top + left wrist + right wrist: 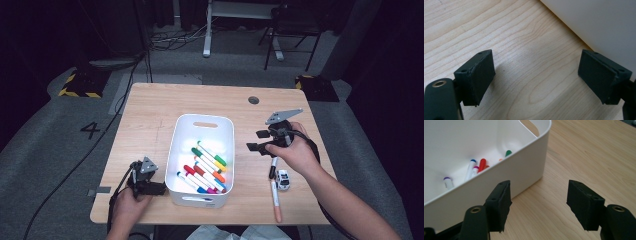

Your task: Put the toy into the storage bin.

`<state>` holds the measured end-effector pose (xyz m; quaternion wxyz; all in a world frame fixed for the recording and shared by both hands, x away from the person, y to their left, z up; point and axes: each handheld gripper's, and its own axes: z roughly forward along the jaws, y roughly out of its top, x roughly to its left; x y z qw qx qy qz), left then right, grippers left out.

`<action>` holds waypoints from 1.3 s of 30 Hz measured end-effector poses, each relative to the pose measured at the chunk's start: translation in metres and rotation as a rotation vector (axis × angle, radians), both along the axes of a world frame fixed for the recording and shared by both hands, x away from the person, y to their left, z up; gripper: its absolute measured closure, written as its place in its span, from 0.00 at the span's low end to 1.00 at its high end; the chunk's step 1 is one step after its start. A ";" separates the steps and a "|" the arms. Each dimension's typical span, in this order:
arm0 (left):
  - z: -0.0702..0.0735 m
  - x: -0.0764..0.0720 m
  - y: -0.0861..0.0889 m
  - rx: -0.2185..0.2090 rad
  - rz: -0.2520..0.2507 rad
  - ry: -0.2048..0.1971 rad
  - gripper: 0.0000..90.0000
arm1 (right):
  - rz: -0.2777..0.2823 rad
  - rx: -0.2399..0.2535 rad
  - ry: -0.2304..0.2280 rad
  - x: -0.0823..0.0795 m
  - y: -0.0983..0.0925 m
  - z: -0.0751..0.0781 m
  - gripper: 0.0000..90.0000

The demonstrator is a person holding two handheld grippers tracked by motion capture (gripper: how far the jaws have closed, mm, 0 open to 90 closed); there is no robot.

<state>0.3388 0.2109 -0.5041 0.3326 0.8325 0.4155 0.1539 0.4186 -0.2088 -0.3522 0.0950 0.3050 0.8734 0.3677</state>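
Observation:
A white bin (204, 118) sits mid-table and holds several coloured markers (207, 167). My right gripper (256, 140) hovers just right of the bin, open, with nothing between its jaws. In the right gripper view (539, 202) the bin wall (519, 170) lies to the left, with marker caps (477, 166) inside. My left gripper (162, 189) rests at the bin's front left corner, open and empty. Bare wood lies between its jaws in the left gripper view (536, 77), and the bin wall (599, 22) is at the upper right. One white marker (275, 192) lies on the table under my right hand.
A small white toy car (283, 180) stands beside the loose marker near the front right. A round grommet hole (253, 100) is at the table's far side. The wooden table (150, 115) has open room on its left and far parts.

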 end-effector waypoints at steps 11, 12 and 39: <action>0.000 0.000 0.000 0.000 0.000 0.000 0.16 | -0.118 -0.027 0.063 0.017 -0.035 -0.022 0.41; 0.000 0.000 0.000 0.000 0.000 0.000 0.16 | -0.128 -0.034 0.069 0.018 -0.037 -0.026 0.41; 0.000 0.000 -0.001 -0.001 0.006 0.002 0.16 | -0.235 -0.090 0.207 0.018 -0.075 -0.106 0.39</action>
